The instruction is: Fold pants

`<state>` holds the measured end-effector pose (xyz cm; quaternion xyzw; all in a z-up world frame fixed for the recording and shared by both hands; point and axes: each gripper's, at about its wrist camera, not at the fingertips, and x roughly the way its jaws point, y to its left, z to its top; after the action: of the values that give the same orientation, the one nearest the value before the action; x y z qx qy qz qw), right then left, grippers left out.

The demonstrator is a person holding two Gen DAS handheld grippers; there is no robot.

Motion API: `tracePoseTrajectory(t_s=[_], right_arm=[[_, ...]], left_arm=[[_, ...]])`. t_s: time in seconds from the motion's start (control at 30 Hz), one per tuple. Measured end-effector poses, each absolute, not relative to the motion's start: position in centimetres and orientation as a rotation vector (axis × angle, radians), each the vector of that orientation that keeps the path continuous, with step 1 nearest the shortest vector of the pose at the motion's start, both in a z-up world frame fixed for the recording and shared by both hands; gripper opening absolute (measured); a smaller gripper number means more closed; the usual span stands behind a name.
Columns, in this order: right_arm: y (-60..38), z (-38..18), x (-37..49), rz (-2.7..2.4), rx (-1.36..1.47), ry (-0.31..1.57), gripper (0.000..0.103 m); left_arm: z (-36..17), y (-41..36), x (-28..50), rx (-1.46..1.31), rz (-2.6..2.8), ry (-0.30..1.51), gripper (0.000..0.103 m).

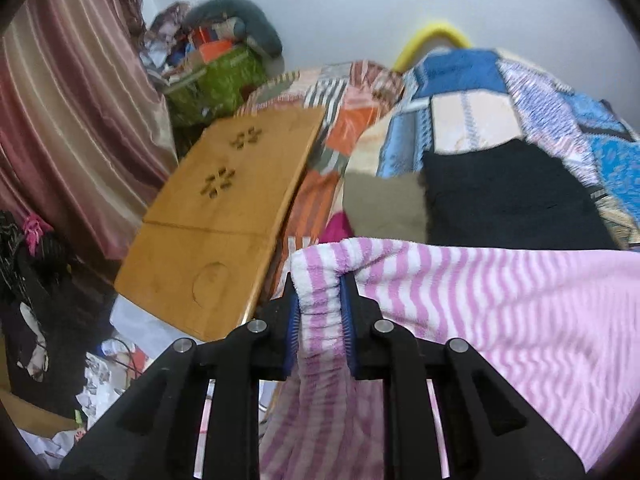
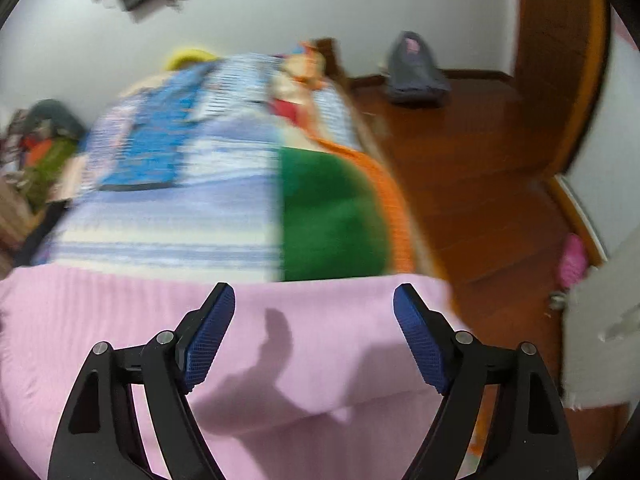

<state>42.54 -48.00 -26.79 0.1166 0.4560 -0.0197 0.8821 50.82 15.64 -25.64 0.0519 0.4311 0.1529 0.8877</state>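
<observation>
The fold looks to be at an early or middle stage, though the frames do not settle which. The pink-and-white striped fleecy pants (image 1: 500, 312) lie across the lower part of both views, spread over the bed with the patchwork quilt of blue, cream, green and orange squares (image 1: 472, 120), and one bunched edge is lifted. The left claw (image 1: 320, 300) is clenched on that gathered, ribbed edge at lower centre of the left wrist view, the cloth pinched between its blue pads and hanging down below them. The right claw (image 2: 314, 316) is released, its blue pads standing wide apart over flat pink cloth with nothing between them. I judge that a second hold and the carrying over of the fabric are still to come; no finished, squared fold shows. Counted: one pair of pants, two claws, one bed, one wooden lap worktop with flower-shaped cut-outs (image 1: 224, 216) at centre left, and one dark folded cloth (image 1: 508, 196) on the quilt.
</observation>
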Motion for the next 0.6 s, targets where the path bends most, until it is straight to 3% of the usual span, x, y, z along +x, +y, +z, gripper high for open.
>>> tracePoseTrajectory(t_s=[0.33,0.6], right_arm=[[-29.3,-19.3,43.6,0.343,-0.063,0.876,0.079],[-17.8,-22.5,45.5,0.410,-0.375,0.891,0.078]], left_arm=[[-19.4,13.7,43.6,0.086,0.187,0.799,0.018],[-19.8,14.5,41.6,0.081,0.129,0.794,0.018]])
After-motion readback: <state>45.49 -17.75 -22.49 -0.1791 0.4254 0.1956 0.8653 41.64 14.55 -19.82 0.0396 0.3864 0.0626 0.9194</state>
